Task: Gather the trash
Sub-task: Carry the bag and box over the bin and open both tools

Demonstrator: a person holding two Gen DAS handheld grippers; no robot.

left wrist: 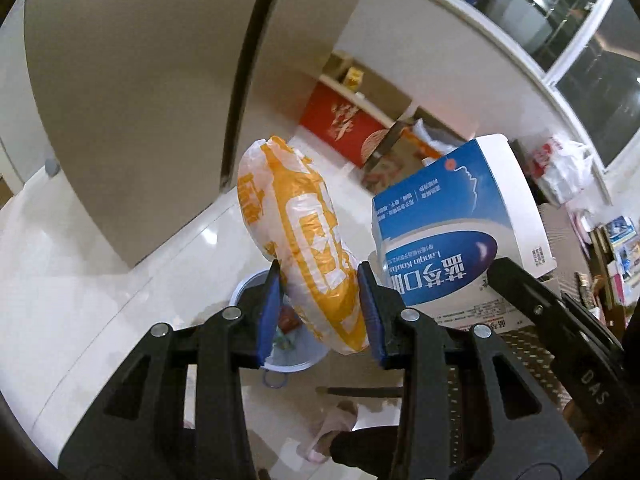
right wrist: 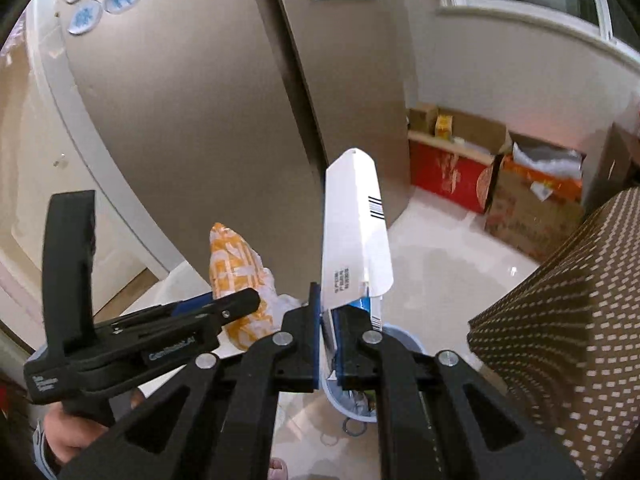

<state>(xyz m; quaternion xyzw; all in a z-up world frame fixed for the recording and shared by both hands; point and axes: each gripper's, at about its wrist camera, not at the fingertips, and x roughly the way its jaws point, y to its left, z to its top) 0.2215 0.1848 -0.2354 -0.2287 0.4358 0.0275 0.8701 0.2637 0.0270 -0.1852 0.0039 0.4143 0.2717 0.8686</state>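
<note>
My left gripper [left wrist: 320, 312] is shut on an orange-and-white plastic bag [left wrist: 298, 240] and holds it in the air above a pale blue trash bin [left wrist: 244, 286] on the floor. The bag also shows in the right wrist view [right wrist: 236, 268], with the left gripper [right wrist: 224, 312] beside it. My right gripper [right wrist: 330, 340] is shut on a blue-and-white carton [right wrist: 354, 236], held by its edge over the same bin [right wrist: 408, 340]. The carton's blue printed face shows in the left wrist view [left wrist: 452, 232], right of the bag.
A tall beige cabinet [right wrist: 200, 120] stands behind the bin. A brown dotted tablecloth [right wrist: 560, 320] is at the right. Red and cardboard boxes [right wrist: 452, 172] line the far wall under a window. Glossy white floor tiles [left wrist: 120, 280] surround the bin.
</note>
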